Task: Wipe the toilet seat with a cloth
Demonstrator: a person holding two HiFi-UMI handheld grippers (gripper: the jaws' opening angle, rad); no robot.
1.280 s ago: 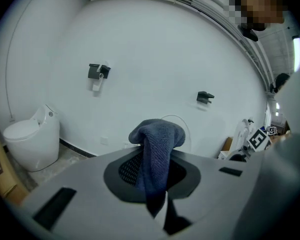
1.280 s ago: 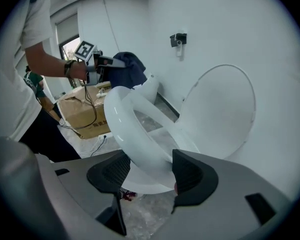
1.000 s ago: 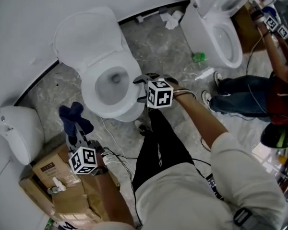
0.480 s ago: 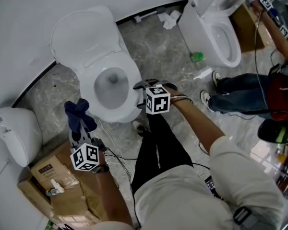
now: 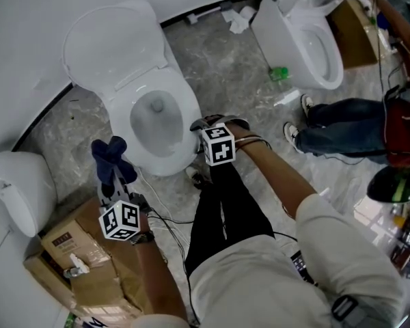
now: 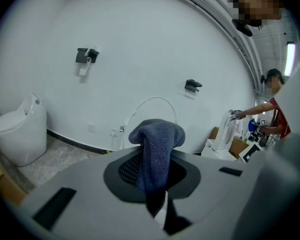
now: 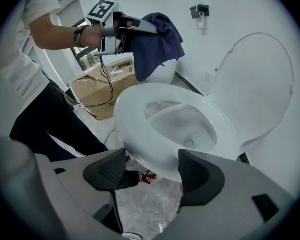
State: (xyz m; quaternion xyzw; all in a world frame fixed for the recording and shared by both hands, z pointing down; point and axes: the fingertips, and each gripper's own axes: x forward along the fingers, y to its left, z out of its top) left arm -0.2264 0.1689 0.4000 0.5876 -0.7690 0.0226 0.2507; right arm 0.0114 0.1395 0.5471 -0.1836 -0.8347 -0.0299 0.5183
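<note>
The white toilet stands with its lid (image 5: 113, 36) raised and its seat (image 5: 184, 108) down around the bowl. My left gripper (image 5: 113, 183) is shut on a dark blue cloth (image 5: 109, 157), held left of the bowl's front; the cloth (image 6: 157, 144) drapes over the pads of the left gripper (image 6: 152, 169). My right gripper (image 5: 208, 123) is at the seat's front right rim. Its jaws have just been opening and stand wide, nothing pressed between them. The right gripper (image 7: 152, 166) looks at the seat (image 7: 135, 124), with the cloth (image 7: 155, 44) beyond.
A second toilet (image 5: 314, 33) stands at the top right, with a person in jeans (image 5: 348, 135) beside it. Cardboard boxes (image 5: 75, 258) and cables (image 5: 164, 224) lie at the lower left, next to another white fixture (image 5: 17, 190). A green object (image 5: 279, 74) is on the floor.
My right gripper has sunk closer to the seat's front right rim. The left gripper has dropped a little with the cloth still in it.
</note>
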